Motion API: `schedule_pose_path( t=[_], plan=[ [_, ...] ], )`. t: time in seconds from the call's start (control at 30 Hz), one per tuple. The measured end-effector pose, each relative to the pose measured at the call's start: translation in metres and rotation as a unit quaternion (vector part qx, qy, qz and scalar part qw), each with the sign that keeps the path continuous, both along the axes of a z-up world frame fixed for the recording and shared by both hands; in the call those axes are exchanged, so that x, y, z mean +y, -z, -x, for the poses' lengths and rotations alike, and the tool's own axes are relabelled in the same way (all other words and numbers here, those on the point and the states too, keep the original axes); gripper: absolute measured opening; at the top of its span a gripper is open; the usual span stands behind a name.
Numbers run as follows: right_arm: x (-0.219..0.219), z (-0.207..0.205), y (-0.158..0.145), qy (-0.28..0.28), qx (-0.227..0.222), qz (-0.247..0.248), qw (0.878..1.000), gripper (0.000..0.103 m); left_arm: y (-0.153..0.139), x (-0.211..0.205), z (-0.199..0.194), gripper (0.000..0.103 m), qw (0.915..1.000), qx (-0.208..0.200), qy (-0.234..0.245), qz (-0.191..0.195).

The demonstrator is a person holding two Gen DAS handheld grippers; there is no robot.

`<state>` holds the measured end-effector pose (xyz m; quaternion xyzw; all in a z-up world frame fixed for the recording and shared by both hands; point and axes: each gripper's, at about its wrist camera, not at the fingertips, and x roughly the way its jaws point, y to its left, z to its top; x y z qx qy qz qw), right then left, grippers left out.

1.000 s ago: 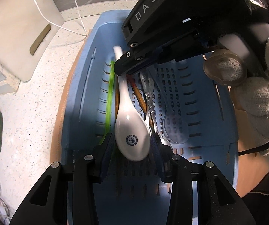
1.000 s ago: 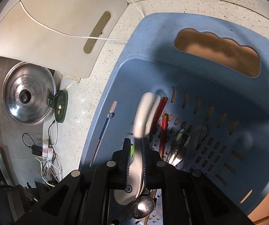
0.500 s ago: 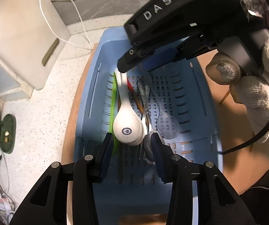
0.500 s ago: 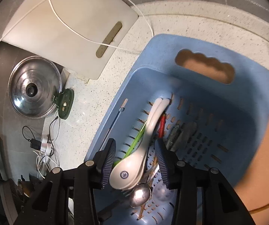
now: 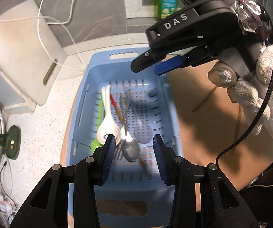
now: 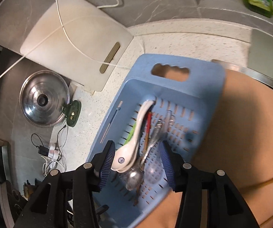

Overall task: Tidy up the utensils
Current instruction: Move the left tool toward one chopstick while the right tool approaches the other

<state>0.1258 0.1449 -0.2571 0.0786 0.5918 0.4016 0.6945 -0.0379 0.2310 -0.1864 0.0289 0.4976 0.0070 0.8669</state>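
Note:
A blue slotted basket (image 5: 79, 114) (image 6: 203, 72) holds the utensils. Two stacked white ceramic spoons (image 5: 106, 125) (image 6: 126, 158) lie along its left side. Beside them are a green utensil (image 5: 95, 146), red-tipped chopsticks (image 5: 114, 104), a metal spoon (image 5: 130, 151) (image 6: 134, 176) and a clear plastic spoon (image 5: 143, 131) (image 6: 152, 169). My left gripper (image 5: 134, 142) hovers open above the basket's near end, empty. My right gripper (image 6: 138, 148) (image 5: 148, 69), held by a gloved hand (image 5: 260, 87), is above the basket too. Its jaws are opening with nothing between them.
The basket sits on a wooden board (image 5: 203, 123) on a speckled counter. A white cutting board (image 6: 75, 47) with a white cord leans at the back left. A steel pot lid (image 6: 43, 98) and green clip (image 6: 72, 112) lie left. A green bottle (image 5: 167, 0) stands behind.
The right gripper let go of the white spoon's handle and opened. Both grippers rose and drew back from the basket; the spoons now lie loose in it.

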Motion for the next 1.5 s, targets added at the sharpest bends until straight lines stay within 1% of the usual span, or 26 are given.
schedule_pose_path(
  t=[0.07, 0.17, 0.3, 0.37, 0.5, 0.6, 0.73, 0.83, 1.0, 1.17, 1.3, 1.43, 1.5],
  plan=[
    [-0.014, 0.0, -0.003, 0.012, 0.0, -0.005, 1.0, 0.048, -0.003, -0.009, -0.001, 0.045, 1.0, -0.003, 0.004, -0.001],
    [-0.037, -0.002, -0.008, 0.03, -0.009, -0.013, 0.999, 0.053, -0.005, -0.019, -0.001, 0.046, 0.9999, -0.005, 0.009, -0.002],
    [-0.063, -0.004, -0.018, 0.049, -0.031, -0.013, 0.998, 0.056, -0.005, -0.033, -0.002, 0.046, 0.9998, -0.008, 0.02, -0.004],
    [-0.079, -0.004, -0.024, 0.063, -0.043, -0.021, 0.997, 0.065, -0.007, -0.038, -0.003, 0.047, 0.9996, -0.009, 0.025, -0.004],
    [-0.119, -0.003, -0.036, 0.089, -0.075, -0.027, 0.993, 0.069, -0.006, -0.052, -0.006, 0.047, 0.9992, -0.01, 0.04, -0.002],
    [-0.149, -0.003, -0.039, 0.11, -0.08, -0.023, 0.99, 0.071, -0.003, -0.063, -0.01, 0.047, 0.9985, -0.008, 0.055, -0.001],
    [-0.192, -0.001, -0.033, 0.147, -0.071, -0.015, 0.986, 0.072, 0.001, -0.078, -0.015, 0.047, 0.9971, -0.002, 0.075, 0.0],
    [-0.218, 0.001, -0.023, 0.168, -0.058, -0.004, 0.984, 0.072, 0.005, -0.09, -0.02, 0.048, 0.9957, 0.003, 0.092, 0.003],
    [-0.258, 0.009, -0.004, 0.212, -0.035, 0.02, 0.977, 0.072, 0.009, -0.11, -0.028, 0.048, 0.9923, 0.011, 0.124, 0.004],
    [-0.285, 0.019, 0.008, 0.247, -0.02, 0.033, 0.968, 0.071, 0.016, -0.133, -0.045, 0.048, 0.9857, 0.02, 0.167, 0.002],
    [-0.303, 0.029, 0.016, 0.275, -0.006, 0.036, 0.961, 0.071, 0.021, -0.151, -0.066, 0.048, 0.9786, 0.025, 0.204, 0.005],
    [-0.313, 0.036, 0.026, 0.303, 0.031, 0.031, 0.952, 0.064, 0.027, -0.163, -0.088, 0.048, 0.9719, 0.029, 0.234, 0.01],
    [-0.312, 0.04, 0.031, 0.312, 0.043, 0.033, 0.949, 0.056, 0.03, -0.169, -0.1, 0.048, 0.9682, 0.033, 0.247, 0.017]
  ],
)
